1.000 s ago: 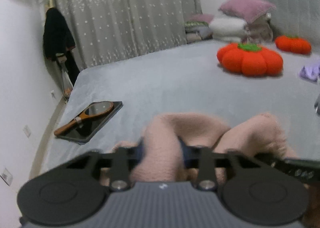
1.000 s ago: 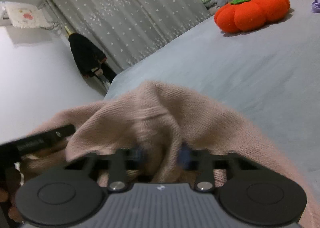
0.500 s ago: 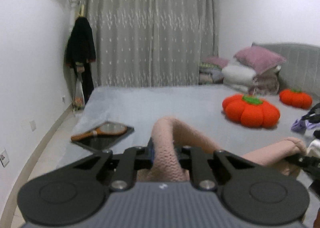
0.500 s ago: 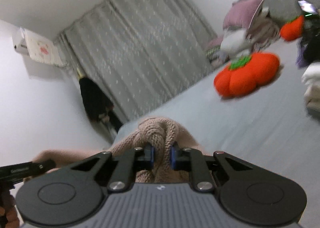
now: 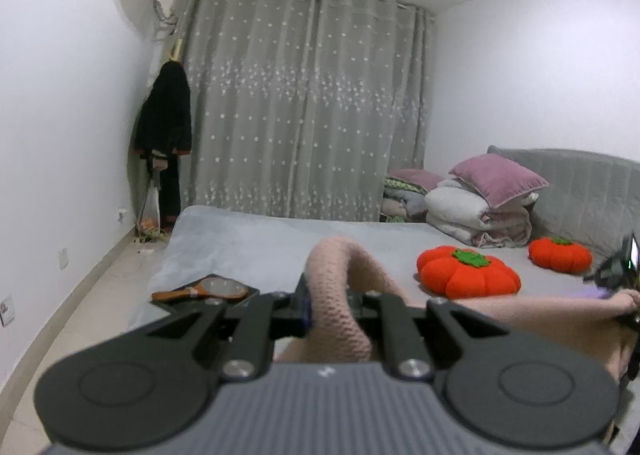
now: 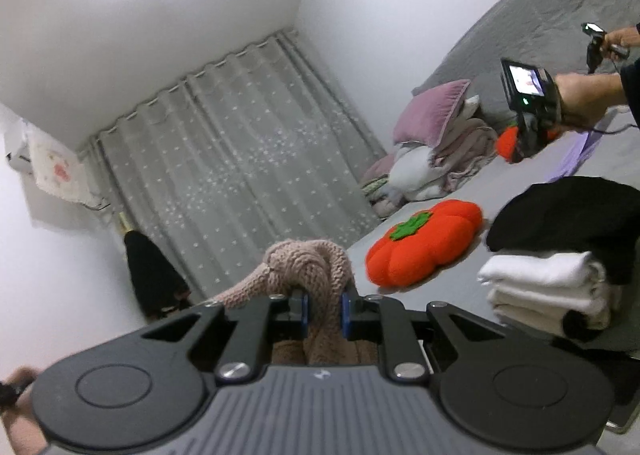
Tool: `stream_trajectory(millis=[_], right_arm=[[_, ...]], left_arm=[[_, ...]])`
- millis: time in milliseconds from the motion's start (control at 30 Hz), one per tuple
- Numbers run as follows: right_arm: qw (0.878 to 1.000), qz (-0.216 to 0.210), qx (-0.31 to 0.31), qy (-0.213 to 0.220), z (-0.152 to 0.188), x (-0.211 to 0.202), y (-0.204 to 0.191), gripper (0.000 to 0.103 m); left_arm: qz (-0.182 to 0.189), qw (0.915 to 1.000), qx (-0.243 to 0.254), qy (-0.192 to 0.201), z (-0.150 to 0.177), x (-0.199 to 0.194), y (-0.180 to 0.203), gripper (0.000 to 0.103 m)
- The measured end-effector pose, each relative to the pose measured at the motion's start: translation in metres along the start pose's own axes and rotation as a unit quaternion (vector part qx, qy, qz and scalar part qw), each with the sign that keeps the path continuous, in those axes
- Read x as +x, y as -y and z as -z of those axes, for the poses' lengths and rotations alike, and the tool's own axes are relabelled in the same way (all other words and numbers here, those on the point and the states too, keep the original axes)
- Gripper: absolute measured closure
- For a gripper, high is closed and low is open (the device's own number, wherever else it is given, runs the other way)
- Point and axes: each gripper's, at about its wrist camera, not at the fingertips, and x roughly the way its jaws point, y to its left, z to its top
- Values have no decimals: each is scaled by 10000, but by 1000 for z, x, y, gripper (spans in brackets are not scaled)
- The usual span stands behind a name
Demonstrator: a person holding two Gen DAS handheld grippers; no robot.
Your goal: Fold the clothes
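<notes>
Sweater [image 5: 340,319] edge between both grippers, bed [image 5: 256,243] clear ahead.

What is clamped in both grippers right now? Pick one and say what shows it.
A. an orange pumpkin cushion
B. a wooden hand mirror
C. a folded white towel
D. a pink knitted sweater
D: the left gripper and the right gripper each pinch a bunch of the pink knitted sweater between their pads, while the pumpkin cushion lies on the bed.
</notes>
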Motion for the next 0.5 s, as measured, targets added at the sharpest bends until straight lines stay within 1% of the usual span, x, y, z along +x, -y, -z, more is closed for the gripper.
stream_trajectory(millis=[100,200,300,367,433,467,500], right_arm=[[9995,146,12,-266,3,8,7,86],[9967,342,-278,-682,14,22,8,86],[9903,582,-518,-1150,32,39,14,86],[9849,734,-580,-1459,46,52,23,86],[9790,868,-650,-1729,58,63,32,85],[9770,905,-699,-1798,62,65,36,84],[9750,942,-748,-1868,65,67,39,83]], left_arm=[[29,9992,-127,-369,15,-3,-14,91],[-66,9968,12,-797,45,8,-21,90],[-148,9929,131,-1176,75,23,-28,86],[-162,9916,144,-1277,94,35,-31,77],[-213,9924,87,-1208,109,43,-36,73],[-201,9930,22,-1166,115,45,-40,63],[-199,9931,-74,-1155,121,46,-44,58]])
